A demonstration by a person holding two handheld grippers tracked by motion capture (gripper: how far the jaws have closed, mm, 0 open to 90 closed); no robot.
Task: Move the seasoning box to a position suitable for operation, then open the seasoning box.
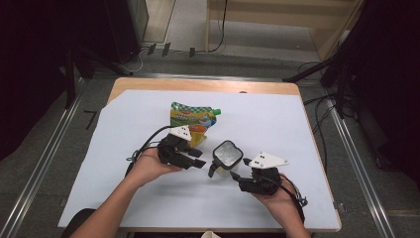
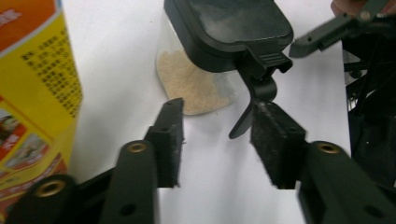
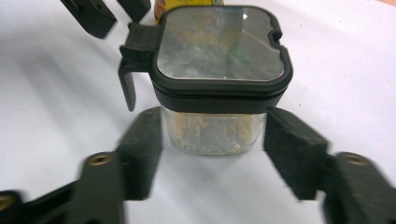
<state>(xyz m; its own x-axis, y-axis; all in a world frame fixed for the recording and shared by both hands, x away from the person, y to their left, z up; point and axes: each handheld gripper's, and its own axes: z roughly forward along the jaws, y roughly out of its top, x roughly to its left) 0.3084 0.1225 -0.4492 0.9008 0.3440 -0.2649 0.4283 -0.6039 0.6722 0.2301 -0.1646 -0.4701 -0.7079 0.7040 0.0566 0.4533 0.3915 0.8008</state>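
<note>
Two grippers: both in hand over the white sheet, one on either side of a small clear jar.
Left gripper: fingers standing apart, nothing between the pads; the right-hand pad lies just beside the jar's hanging latch; contact there cannot be told; in the high view this gripper points toward the jar from the left.
Right gripper: fingers apart, set either side of the jar's glass body; both pads close to the glass; whether they press on it cannot be told; in the high view this gripper sits at the jar's near right side.
Jar: upright on the sheet near the table's middle, between the two grippers; square with rounded corners; a shallow layer of pale tan granules at the bottom.
Lid: black rim with a clear pane, seated on the jar; black latch hanging down on the side toward the left gripper.
Pouch: yellow and green printed packet with a corner spout, lying flat beyond the left gripper; its yellow printed face fills the left edge of the left gripper view.
Hands: left hand and right hand hold the gripper bodies; forearms enter from the bottom edge.
Table: wooden top, mostly covered by the sheet.
</note>
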